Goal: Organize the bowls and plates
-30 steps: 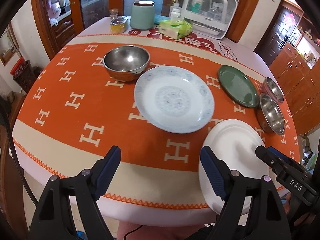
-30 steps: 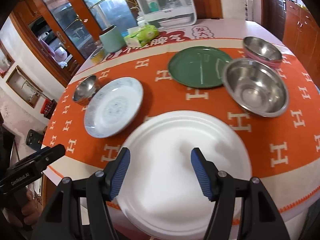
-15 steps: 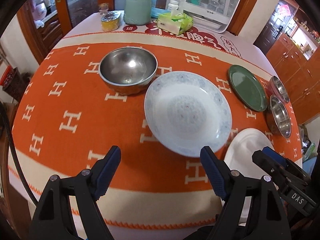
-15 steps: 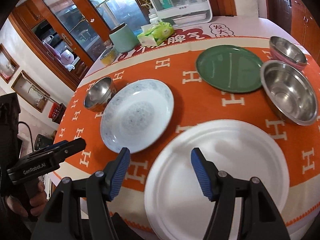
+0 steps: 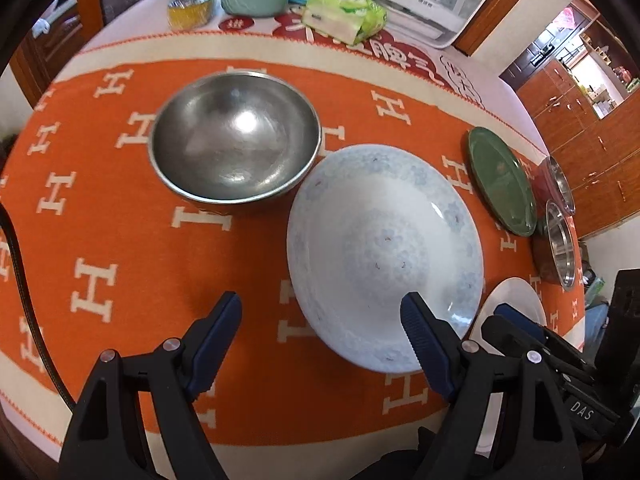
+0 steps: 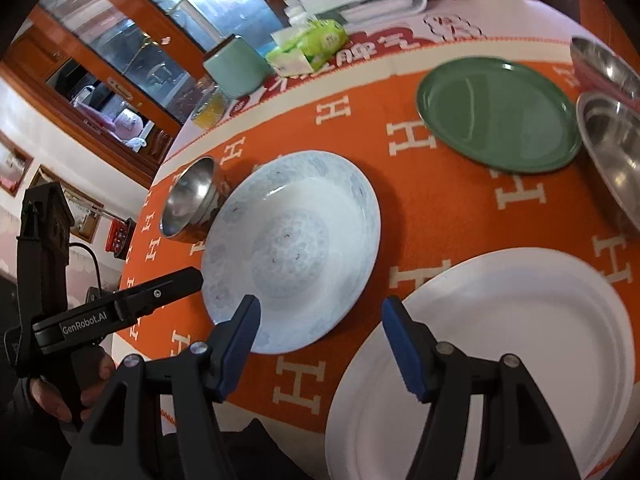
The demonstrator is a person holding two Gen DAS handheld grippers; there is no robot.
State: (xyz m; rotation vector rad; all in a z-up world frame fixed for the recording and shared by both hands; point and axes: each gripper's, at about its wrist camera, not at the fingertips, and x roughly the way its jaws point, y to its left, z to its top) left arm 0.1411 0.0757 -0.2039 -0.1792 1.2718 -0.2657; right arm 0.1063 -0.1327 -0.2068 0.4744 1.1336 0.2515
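Left wrist: left gripper (image 5: 320,320) has jaws apart, nothing between the pads. Its right finger (image 5: 420,332) overlaps the near rim of the patterned plate (image 5: 384,248); can't tell if it touches. The left finger is over bare orange tablecloth (image 5: 100,200). Steel bowl (image 5: 236,140) sits ahead of the jaws, slightly left, just beside the patterned plate's far-left rim. Green plate (image 5: 502,188) is ahead and far to the right, with two more steel bowls (image 5: 560,240) past it at the table edge. The white plate (image 5: 516,300) is right of the jaws, partly hidden by the right gripper's finger.

Right wrist: right gripper (image 6: 318,320) jaws apart, empty. Left finger (image 6: 240,328) overlaps the near rim of the patterned plate (image 6: 292,248); right finger tip sits at the white plate's (image 6: 500,344) near-left edge; contact unclear either way. Cloth shows in the gap between the jaws. Green plate (image 6: 496,114) ahead and right, well apart. Large steel bowl (image 6: 612,160) far right, just beside the green plate. Small steel bowl (image 6: 188,204) ahead-left, against the patterned plate's rim. Left gripper (image 6: 120,308) visible left of the jaws, held by a hand (image 6: 64,392).
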